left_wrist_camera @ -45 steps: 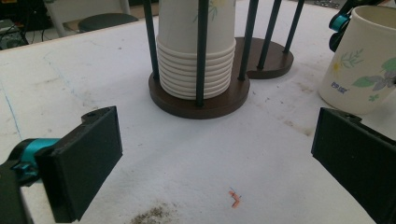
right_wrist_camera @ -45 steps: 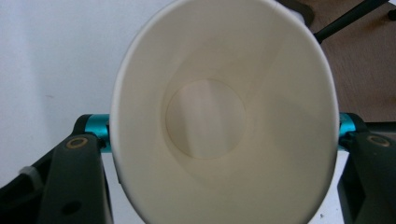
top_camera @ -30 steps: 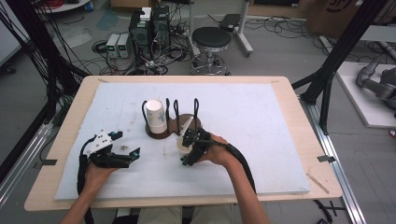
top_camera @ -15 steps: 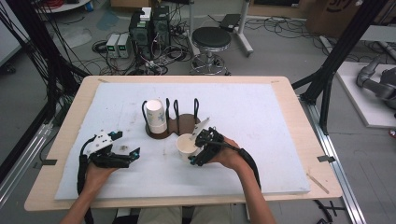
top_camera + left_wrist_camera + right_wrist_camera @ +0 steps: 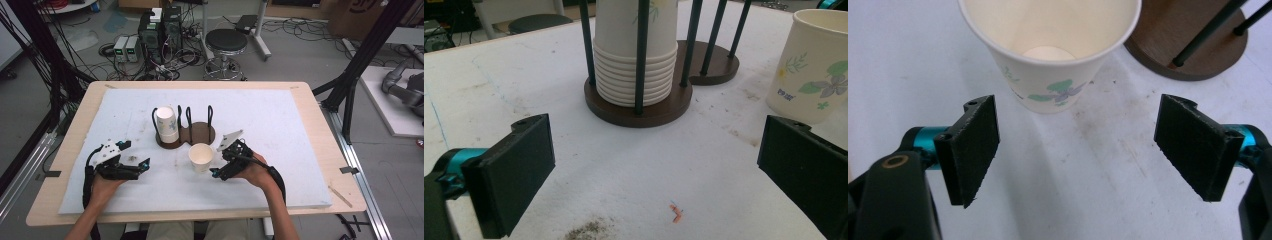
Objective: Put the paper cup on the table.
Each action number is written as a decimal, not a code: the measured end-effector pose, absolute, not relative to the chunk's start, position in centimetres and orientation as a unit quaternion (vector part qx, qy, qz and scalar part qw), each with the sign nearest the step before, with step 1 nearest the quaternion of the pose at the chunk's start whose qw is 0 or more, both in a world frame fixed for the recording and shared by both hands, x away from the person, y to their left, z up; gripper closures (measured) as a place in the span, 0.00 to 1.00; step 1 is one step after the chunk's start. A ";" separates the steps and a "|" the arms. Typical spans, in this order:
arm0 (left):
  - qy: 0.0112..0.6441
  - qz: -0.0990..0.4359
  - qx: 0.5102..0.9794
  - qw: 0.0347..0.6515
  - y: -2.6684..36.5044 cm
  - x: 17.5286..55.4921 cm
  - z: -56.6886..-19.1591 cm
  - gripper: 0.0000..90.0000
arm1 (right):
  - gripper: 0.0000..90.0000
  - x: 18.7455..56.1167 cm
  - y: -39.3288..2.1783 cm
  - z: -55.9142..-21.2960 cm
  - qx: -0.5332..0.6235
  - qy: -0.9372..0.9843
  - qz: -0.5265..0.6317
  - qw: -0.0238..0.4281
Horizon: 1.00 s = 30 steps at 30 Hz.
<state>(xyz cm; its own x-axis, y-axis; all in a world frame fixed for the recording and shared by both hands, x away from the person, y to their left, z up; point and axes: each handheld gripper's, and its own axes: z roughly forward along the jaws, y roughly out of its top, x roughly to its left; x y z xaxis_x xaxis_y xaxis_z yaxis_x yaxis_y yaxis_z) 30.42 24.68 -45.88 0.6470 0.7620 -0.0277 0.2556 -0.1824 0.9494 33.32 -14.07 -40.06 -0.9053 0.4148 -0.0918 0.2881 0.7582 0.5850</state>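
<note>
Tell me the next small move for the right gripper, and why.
Probably draw the right gripper back from the single paper cup. Its jaws stand wide open with the cup upright on the white mat beyond them, apart from the pads, so the cup looks released beside the cup holder.

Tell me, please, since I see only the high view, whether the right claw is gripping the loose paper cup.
Observer: No. In the right gripper view the right claw is open, and the loose cup stands beyond its jaws, untouched.
Operator: Is anything inside it?
Observer: Nothing; its bare bottom shows.
Operator: And the other cups?
Observer: The left gripper view shows the stack of cups, many nested rims, standing mouth down between the rods of the wooden holder. The left claw is open in front of it.
</note>
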 end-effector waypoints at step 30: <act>0.355 0.242 0.719 0.547 24.9 30.2 -45.9 0.02 | 0.21 31.4 -21.6 -43.2 0.313 0.821 0.446 0.170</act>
